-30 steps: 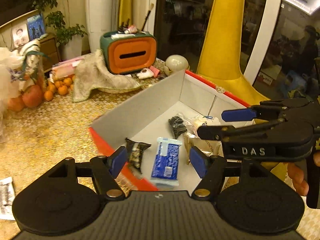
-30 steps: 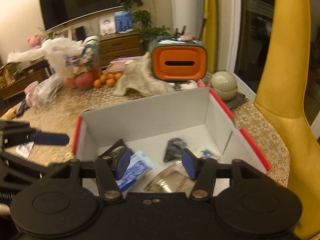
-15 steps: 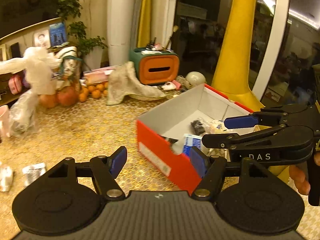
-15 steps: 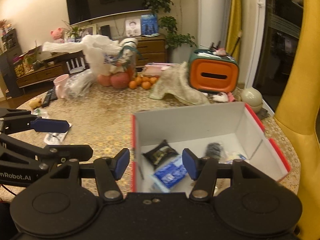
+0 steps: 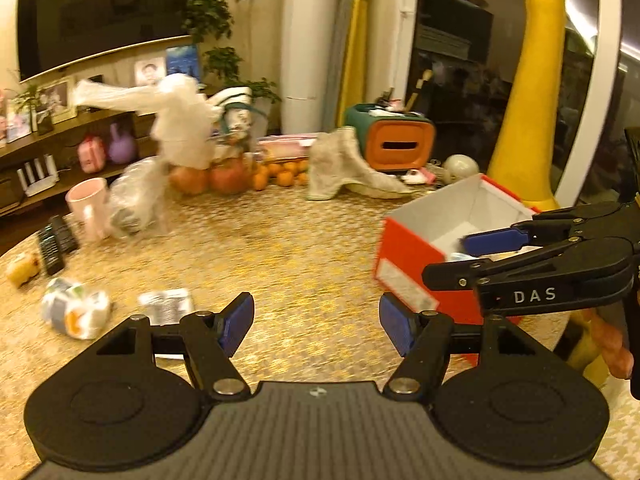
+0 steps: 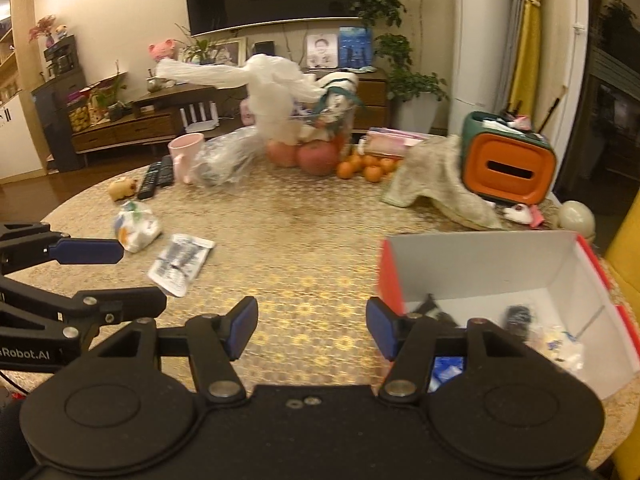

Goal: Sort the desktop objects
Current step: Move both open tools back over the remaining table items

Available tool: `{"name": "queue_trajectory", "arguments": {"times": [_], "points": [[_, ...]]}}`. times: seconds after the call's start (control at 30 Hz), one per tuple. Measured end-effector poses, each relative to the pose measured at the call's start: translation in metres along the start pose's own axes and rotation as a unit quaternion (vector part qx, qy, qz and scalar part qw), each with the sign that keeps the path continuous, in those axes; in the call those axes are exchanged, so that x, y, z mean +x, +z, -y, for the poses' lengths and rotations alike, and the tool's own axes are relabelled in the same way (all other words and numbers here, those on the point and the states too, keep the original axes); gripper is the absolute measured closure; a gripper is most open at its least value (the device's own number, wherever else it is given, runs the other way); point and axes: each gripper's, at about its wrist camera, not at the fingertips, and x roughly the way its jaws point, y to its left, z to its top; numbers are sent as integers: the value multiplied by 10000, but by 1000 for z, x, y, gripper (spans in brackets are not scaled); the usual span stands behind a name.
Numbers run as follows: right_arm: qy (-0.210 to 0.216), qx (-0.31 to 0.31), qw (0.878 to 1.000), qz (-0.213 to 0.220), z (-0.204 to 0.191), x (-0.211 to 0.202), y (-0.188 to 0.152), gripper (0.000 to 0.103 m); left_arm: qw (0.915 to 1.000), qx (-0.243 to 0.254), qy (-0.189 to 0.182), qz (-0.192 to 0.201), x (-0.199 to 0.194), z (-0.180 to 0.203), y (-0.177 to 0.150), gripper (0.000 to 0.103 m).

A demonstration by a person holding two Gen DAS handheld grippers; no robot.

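A red box with a white inside (image 5: 412, 240) (image 6: 480, 268) stands on the table at the right and holds several small packets, among them a blue one (image 6: 446, 368) and a black one (image 6: 518, 316). A grey flat packet (image 6: 180, 260) (image 5: 166, 306) and a crumpled white-orange packet (image 6: 134, 230) (image 5: 74, 312) lie on the table at the left. My left gripper (image 5: 316, 322) is open and empty above the bare table. My right gripper (image 6: 312, 328) is open and empty, left of the box's near corner.
A pink mug (image 6: 186, 154), remote controls (image 6: 156, 176), a clear bag (image 6: 224, 160), fruit (image 6: 316, 158), a cloth (image 6: 436, 178) and an orange-green tissue box (image 6: 508, 164) line the far side. A yellow chair (image 5: 532, 92) stands right of the table.
Both grippers have pulled back and swung left from over the box. The box has slid to the right of both views and the loose packets at the left have come into view.
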Motion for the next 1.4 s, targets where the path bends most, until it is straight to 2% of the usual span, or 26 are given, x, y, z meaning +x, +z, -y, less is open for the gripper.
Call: {"name": "queue_trajectory", "arguments": {"times": [0.37, 0.47, 0.57, 0.83, 0.9, 1.0, 1.4], "points": [[321, -141, 9993, -119, -59, 32, 9, 37, 9978, -479, 445, -76, -5, -66, -20, 34], [386, -140, 9990, -157, -71, 43, 11, 33, 9960, -590, 667, -76, -4, -85, -24, 29], [432, -164, 9988, -180, -83, 55, 14, 31, 9939, -664, 877, -88, -3, -104, -30, 28], [593, -157, 9980, -167, -113, 91, 23, 28, 9866, -964, 1305, -165, 12, -161, -46, 17], [651, -179, 9975, -195, -120, 102, 25, 28, 9855, -996, 1365, -170, 18, -174, -50, 8], [694, -220, 9971, -237, -129, 120, 27, 27, 9841, -1025, 1440, -166, 29, -190, -55, 1], [738, -122, 9958, -528, -153, 191, 32, 26, 9794, -1129, 1668, -170, 77, -245, -55, 0]]}}
